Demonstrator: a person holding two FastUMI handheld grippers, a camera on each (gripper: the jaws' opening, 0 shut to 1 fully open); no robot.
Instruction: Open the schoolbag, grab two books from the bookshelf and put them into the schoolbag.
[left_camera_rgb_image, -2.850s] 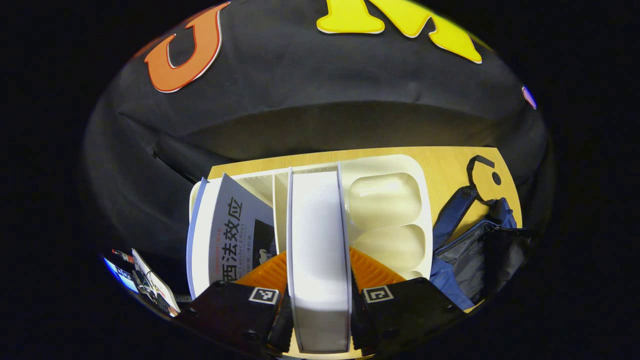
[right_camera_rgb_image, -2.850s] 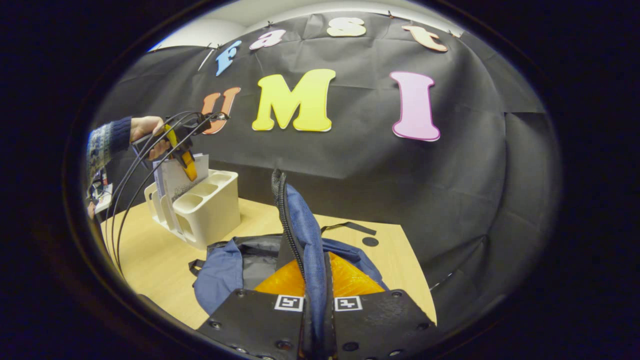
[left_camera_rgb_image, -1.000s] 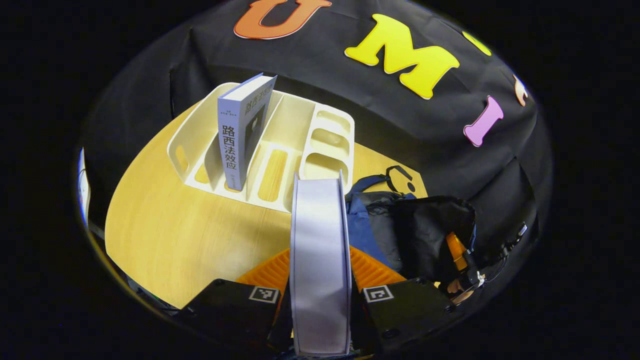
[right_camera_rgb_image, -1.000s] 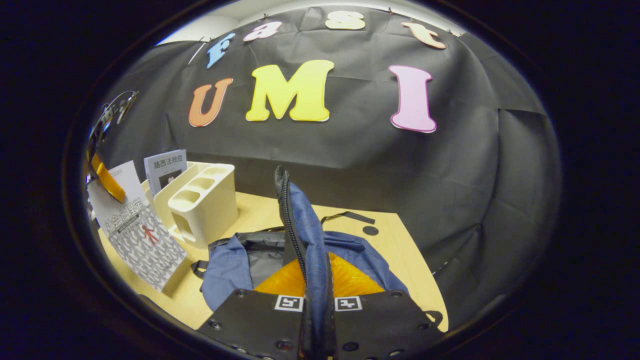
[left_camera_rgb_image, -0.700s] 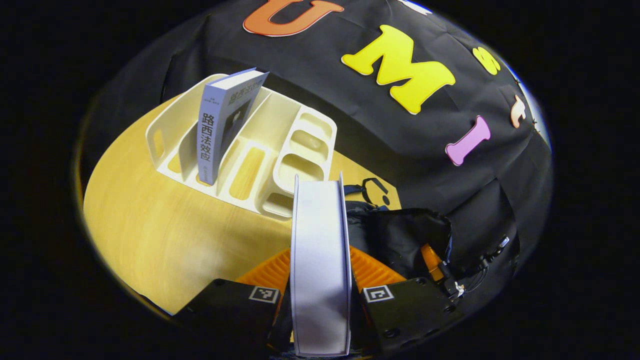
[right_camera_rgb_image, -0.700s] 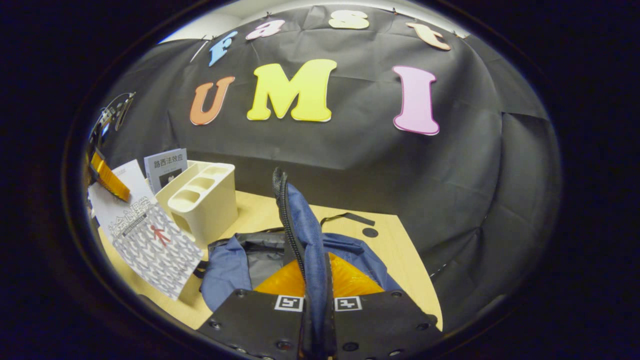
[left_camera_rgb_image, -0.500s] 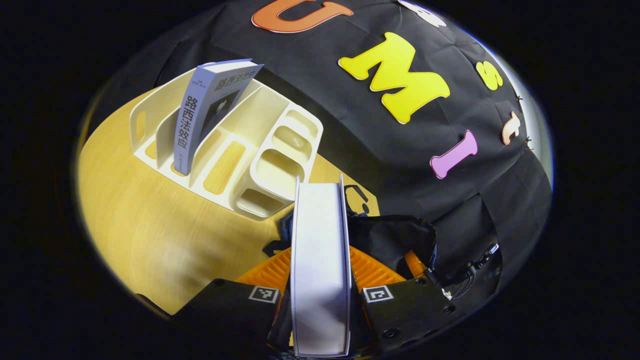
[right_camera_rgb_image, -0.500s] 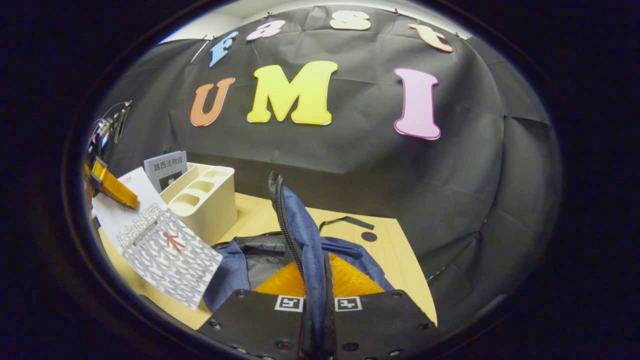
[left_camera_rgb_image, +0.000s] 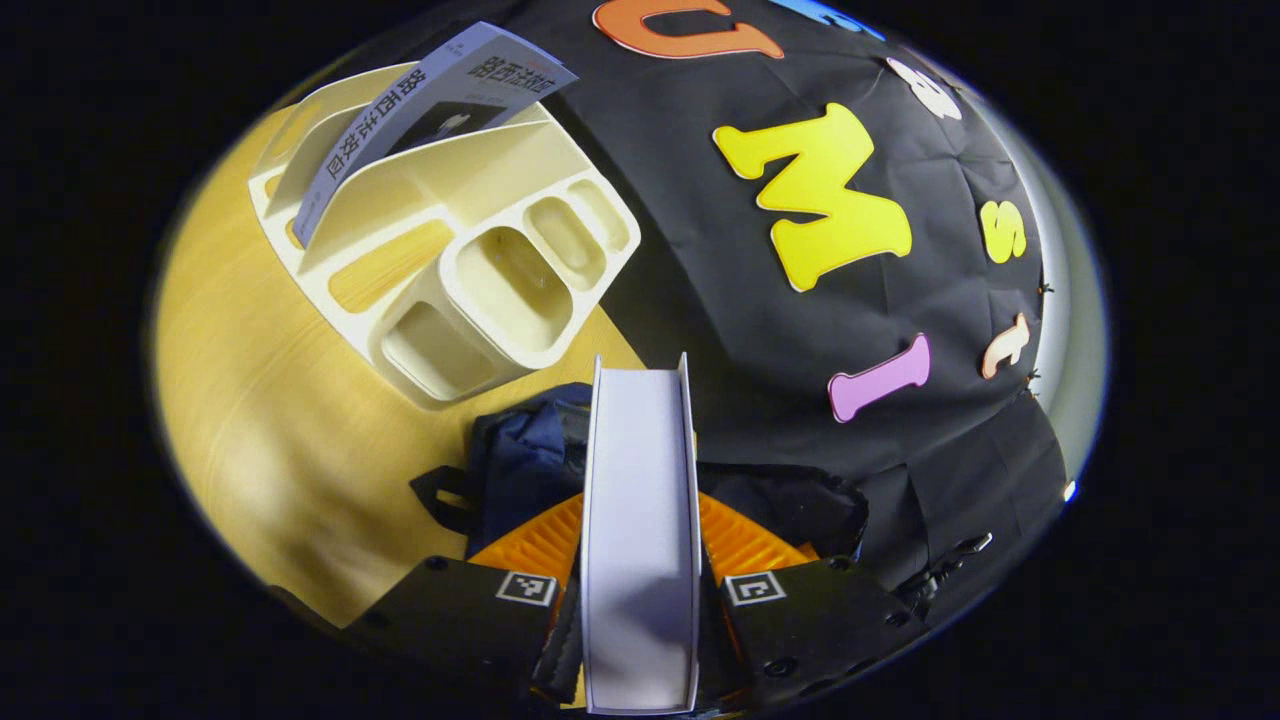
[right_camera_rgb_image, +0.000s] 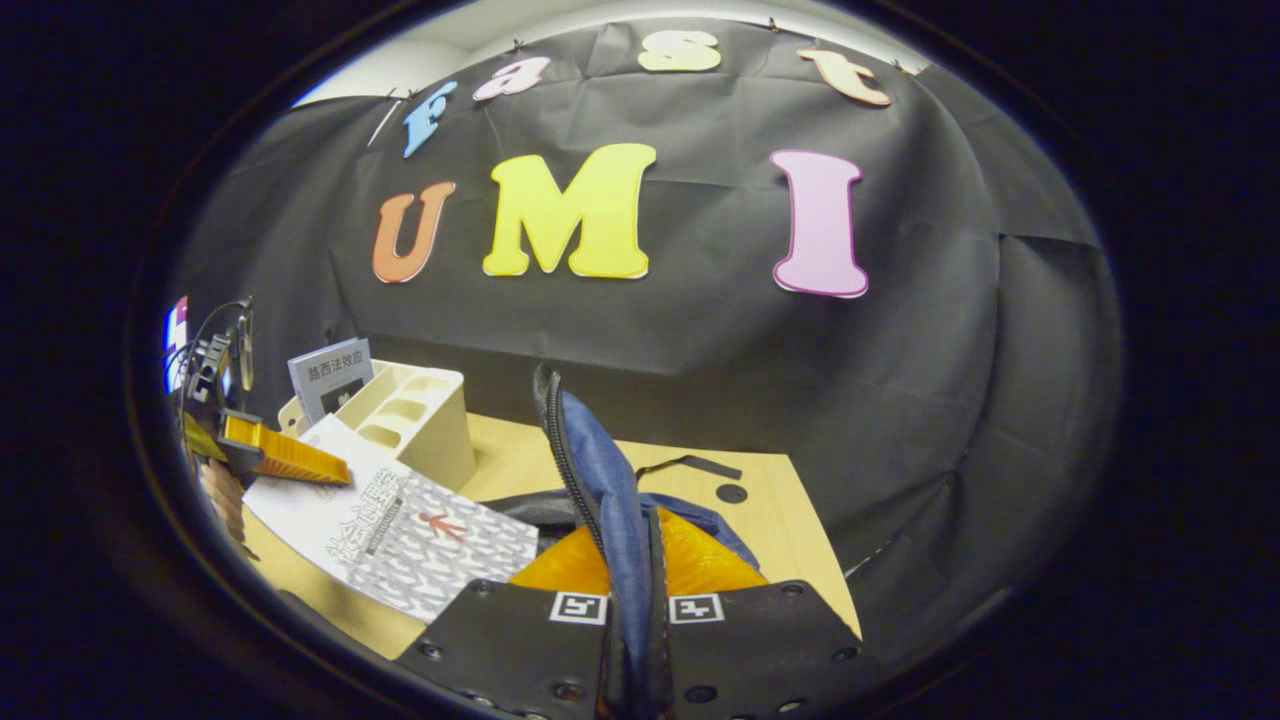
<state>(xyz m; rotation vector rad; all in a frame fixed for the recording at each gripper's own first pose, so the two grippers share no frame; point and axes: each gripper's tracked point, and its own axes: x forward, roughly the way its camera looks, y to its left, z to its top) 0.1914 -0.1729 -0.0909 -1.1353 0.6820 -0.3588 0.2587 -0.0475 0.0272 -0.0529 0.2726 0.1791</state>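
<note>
Pressing from both sides, the left gripper (left_camera_rgb_image: 640, 590) is seen closed on a white book (left_camera_rgb_image: 640, 520), held edge-on in the left gripper view so that its covers are hidden and only the page block is presented. In the right gripper view the same book (right_camera_rgb_image: 400, 535) is seen at the near left, tilted low over the mouth of the schoolbag (right_camera_rgb_image: 690, 510), with the left gripper (right_camera_rgb_image: 285, 458) clamped on its upper corner; a grey patterned cover, a small red figure and printed characters too slanted to be made out are shown. The hand behind that gripper is cut off at the edge.

The right gripper (right_camera_rgb_image: 635, 620) is closed on the blue flap (right_camera_rgb_image: 600, 480) of the schoolbag, both fingers being pressed against the raised, zip-edged fabric. The bag's interior is largely hidden behind the flap and the book.

In the left gripper view, dark blue folds of the schoolbag (left_camera_rgb_image: 520, 450) lie just beyond the held book. Farther left, a cream bookshelf (left_camera_rgb_image: 450, 260) stands on the wooden table (left_camera_rgb_image: 250, 420), and a second book (left_camera_rgb_image: 420, 110) leans in one of its far slots. A loose black strap (right_camera_rgb_image: 690, 465) lies on the table beyond the bag.
</note>
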